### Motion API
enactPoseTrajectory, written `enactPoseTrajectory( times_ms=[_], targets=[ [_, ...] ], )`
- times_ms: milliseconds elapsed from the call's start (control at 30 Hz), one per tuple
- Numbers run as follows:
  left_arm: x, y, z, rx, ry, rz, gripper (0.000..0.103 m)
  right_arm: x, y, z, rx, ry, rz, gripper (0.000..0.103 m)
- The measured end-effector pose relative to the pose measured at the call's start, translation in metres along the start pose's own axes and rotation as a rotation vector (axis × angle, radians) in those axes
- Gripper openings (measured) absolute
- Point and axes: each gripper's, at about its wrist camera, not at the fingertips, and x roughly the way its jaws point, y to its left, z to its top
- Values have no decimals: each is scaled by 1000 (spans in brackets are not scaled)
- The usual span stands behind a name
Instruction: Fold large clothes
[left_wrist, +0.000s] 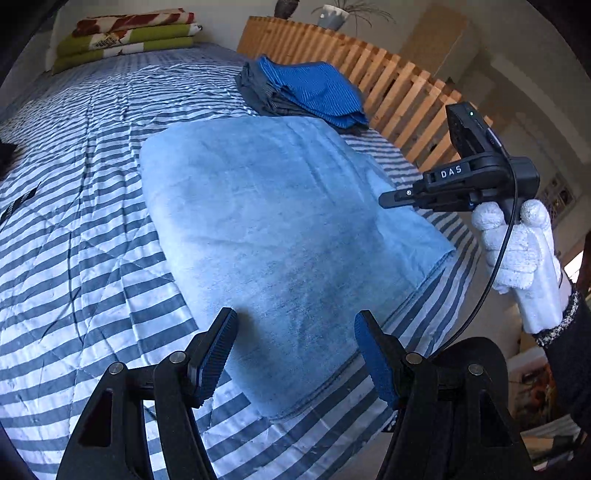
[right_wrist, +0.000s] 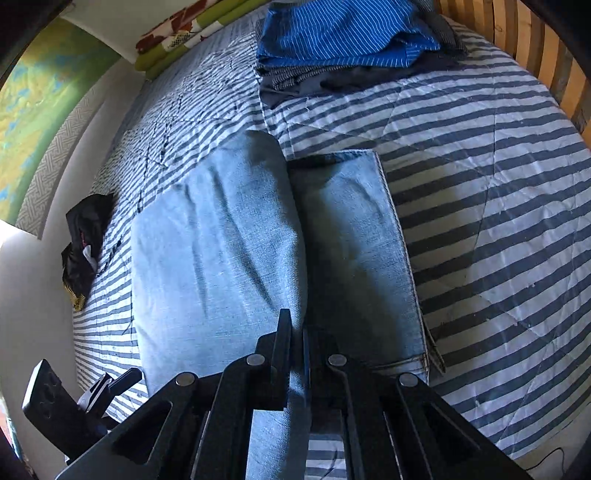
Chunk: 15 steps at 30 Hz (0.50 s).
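A light blue denim garment (left_wrist: 280, 221) lies folded on the striped bed cover (left_wrist: 74, 221). My left gripper (left_wrist: 295, 317) hovers open over its near edge, nothing between the blue pads (left_wrist: 216, 358). A white-gloved hand (left_wrist: 524, 258) holds my right gripper (left_wrist: 386, 201) at the garment's right side. In the right wrist view the right gripper (right_wrist: 297, 325) is shut, with a raised fold of the denim garment (right_wrist: 221, 240) pinched between its fingers. That fold lies over a flatter part of the garment. My left gripper (right_wrist: 122, 376) shows at the lower left there.
A pile of folded clothes topped by a blue striped piece (left_wrist: 314, 88) sits farther up the bed beside a wooden slatted rail (left_wrist: 388, 77). Folded green and red bedding (left_wrist: 125, 37) lies at the head. A black item (right_wrist: 85, 240) rests by the wall.
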Motion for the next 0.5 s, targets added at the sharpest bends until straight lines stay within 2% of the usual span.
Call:
enactPoseTrajectory(
  times_ms=[100, 167, 233, 300, 367, 433, 500],
  targets=[
    [6, -6, -1, 19, 24, 17, 69, -6, -3, -4, 15, -18, 41, 4],
    [4, -5, 3, 15, 12, 12, 69, -20, 5, -7, -6, -49, 49, 4],
    [0, -11, 8, 17, -9, -6, 70, -42, 15, -10, -39, -112, 33, 4],
    [6, -16, 12, 38, 5, -7, 70, -56, 11, -11, -43, -150, 12, 4],
    [21, -18, 12, 54, 35, 8, 70, -44, 0, -8, -27, -118, 1, 4],
    [34, -17, 7, 59, 60, 10, 70, -22, -6, -8, -22, -58, -80, 4],
    [36, -17, 5, 67, 61, 11, 70, -11, -6, -9, -53, -38, -116, 4]
  ],
)
